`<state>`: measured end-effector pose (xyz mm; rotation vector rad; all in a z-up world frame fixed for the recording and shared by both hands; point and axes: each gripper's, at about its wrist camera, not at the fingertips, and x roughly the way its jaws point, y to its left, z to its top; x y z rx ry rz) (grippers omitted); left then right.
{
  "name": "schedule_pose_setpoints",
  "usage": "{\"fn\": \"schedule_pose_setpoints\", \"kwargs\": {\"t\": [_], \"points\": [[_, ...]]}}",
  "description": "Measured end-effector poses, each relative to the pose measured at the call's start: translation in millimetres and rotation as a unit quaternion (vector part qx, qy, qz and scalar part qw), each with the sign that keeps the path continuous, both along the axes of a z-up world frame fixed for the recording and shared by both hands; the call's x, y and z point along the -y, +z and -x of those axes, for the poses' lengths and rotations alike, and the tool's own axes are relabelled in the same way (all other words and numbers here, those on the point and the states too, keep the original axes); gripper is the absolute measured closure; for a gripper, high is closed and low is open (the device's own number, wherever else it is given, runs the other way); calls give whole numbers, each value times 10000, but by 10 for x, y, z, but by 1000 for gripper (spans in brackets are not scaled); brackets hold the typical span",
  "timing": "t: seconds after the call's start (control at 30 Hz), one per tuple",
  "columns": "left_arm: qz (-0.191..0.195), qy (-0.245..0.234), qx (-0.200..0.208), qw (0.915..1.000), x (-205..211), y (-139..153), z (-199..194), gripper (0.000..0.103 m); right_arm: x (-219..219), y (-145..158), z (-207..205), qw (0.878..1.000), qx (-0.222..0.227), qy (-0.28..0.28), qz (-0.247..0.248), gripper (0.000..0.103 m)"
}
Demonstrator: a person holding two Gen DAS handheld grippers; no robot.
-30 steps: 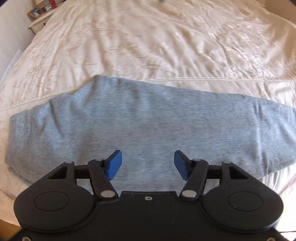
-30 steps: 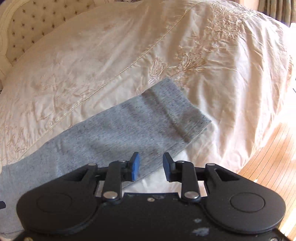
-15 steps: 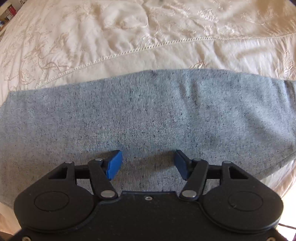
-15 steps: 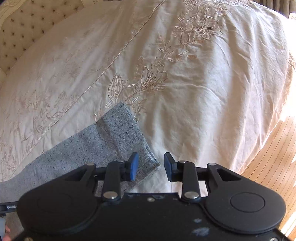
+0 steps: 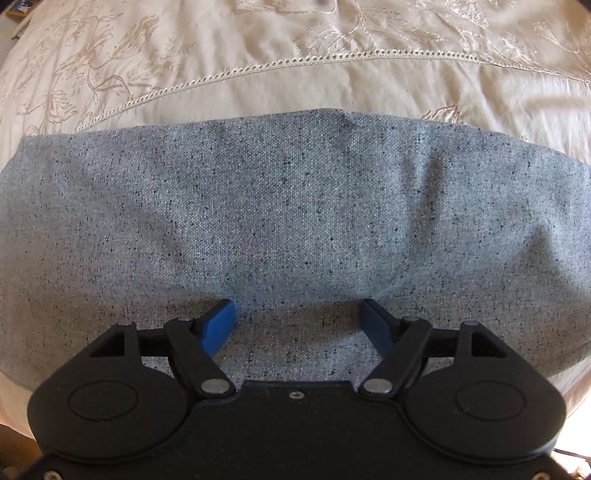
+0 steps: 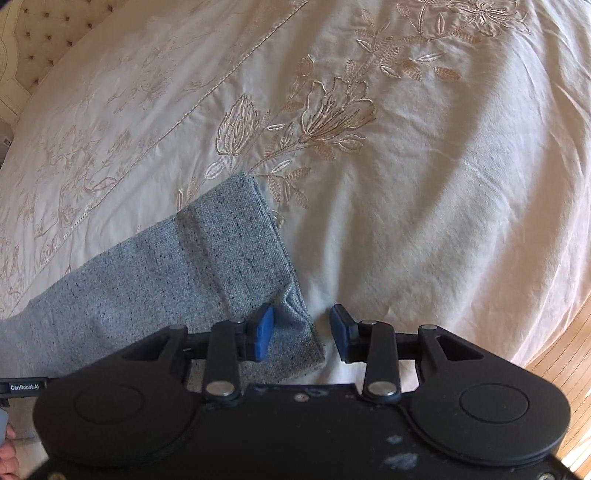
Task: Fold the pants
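Grey speckled pants (image 5: 295,221) lie flat on a cream embroidered bedspread (image 5: 258,44). In the left wrist view they fill most of the frame. My left gripper (image 5: 299,317) is open, its blue fingers pressed down onto the cloth with fabric bulging between them. In the right wrist view the pants' leg end with its hem band (image 6: 243,266) lies at lower left. My right gripper (image 6: 301,328) is open and straddles the hem's near corner: the left finger is over the cloth, the right finger over the bedspread (image 6: 424,184).
A tufted headboard (image 6: 44,33) stands at the far upper left of the right wrist view. The bed's edge and a wooden floor (image 6: 565,350) lie at the right. A bedside shelf corner (image 5: 16,11) shows at the left view's top left.
Both grippers have come down closer to the pants. The left one now presses into the fabric. The right one has moved to the hem corner and opened wider.
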<state>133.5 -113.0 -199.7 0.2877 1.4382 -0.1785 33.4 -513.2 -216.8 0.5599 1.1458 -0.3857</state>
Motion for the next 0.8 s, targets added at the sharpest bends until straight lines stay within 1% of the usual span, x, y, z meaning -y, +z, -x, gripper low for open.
{"fn": "schedule_pose_setpoints", "kwargs": {"t": [0.17,0.3,0.33,0.37,0.4,0.43,0.47,0.53,0.57,0.6,0.63,0.73,0.8], "points": [[-48,59,51,10000,-7,-29,61,18,96,-109,-109,9995,108,134,-254,62],[-42,85,72,9999,-41,-74,73,17,156,-129,-72,9983,173,194,-524,61],[-55,84,75,9999,-46,-81,81,17,162,-116,-42,9968,206,329,-705,66],[-72,80,77,9999,-41,-85,85,17,153,-111,-21,9950,245,428,-870,68],[-86,77,82,9999,-37,-84,80,16,121,-94,11,9942,298,474,-920,84],[-91,78,82,9999,-25,-86,57,16,75,-58,58,9944,344,540,-844,95],[-86,79,78,9999,-22,-86,52,17,28,-18,103,9943,399,606,-778,95],[-21,63,71,10000,-12,-59,50,20,-28,64,153,9944,568,564,-693,95],[50,54,51,10000,-9,-32,37,25,-52,107,167,9941,648,534,-680,95],[132,51,29,9999,-21,14,29,32,-69,157,184,9940,715,512,-648,95],[238,68,19,9997,-36,68,18,36,-77,211,194,9939,761,500,-620,95],[548,217,171,9981,-52,253,-67,37,-97,353,204,9928,889,538,-602,95],[655,316,278,9970,-15,327,-168,39,-83,431,218,9922,927,572,-604,95]]}}
